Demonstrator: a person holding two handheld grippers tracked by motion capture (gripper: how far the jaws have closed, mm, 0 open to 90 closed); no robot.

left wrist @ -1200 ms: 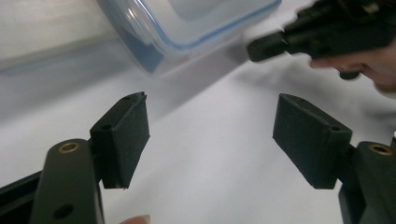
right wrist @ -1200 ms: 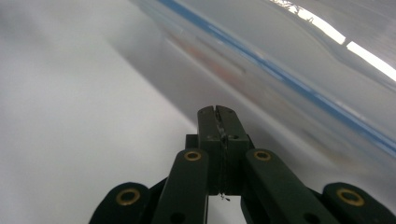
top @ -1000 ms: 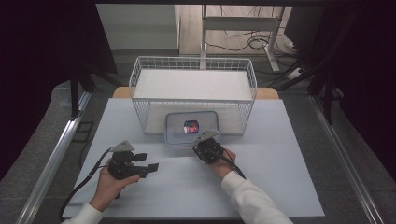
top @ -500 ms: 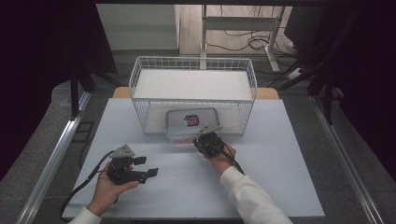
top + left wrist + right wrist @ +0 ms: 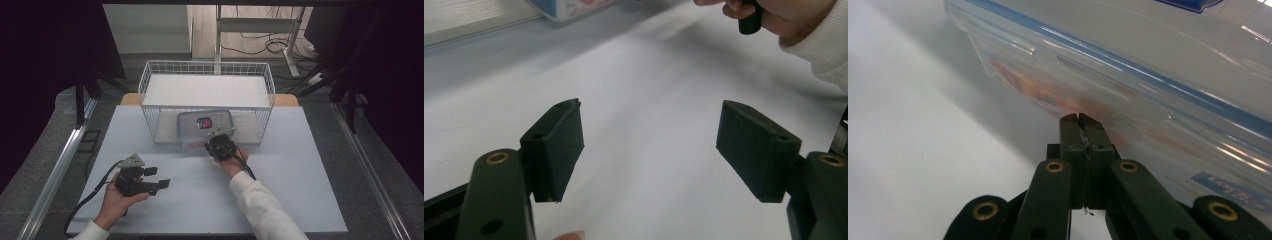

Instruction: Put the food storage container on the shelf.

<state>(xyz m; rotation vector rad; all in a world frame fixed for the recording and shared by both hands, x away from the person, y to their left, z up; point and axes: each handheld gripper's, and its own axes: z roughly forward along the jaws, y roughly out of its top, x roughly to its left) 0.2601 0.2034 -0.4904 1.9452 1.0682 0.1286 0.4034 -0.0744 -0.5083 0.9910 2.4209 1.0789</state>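
A white table (image 5: pixel 280 200) is seen from above, with a white wire basket (image 5: pixel 150 87) standing at its far side. A clear plastic food container (image 5: pixel 205 123), lidded and marked with a red and blue label, is seen at the basket's near wall, its front edge reaching the table just in front of that wall; whether it is partly inside the basket cannot be told. The right gripper (image 5: pixel 218 144) is held at the container's near edge. In the right gripper view, its two black jaws are pressed together with nothing between them, and their tips are set against the container's clear side wall (image 5: pixel 1128 95), below the blue-trimmed lid. The left gripper (image 5: pixel 159 178) is held low over the bare table, well apart from the container and nearer the person's side, with a cable trailing from it. In the left gripper view, its jaws are spread wide, with only white tabletop seen between the pads (image 5: pixel 558 145). A white sleeve (image 5: pixel 265 210) is seen on the right forearm.
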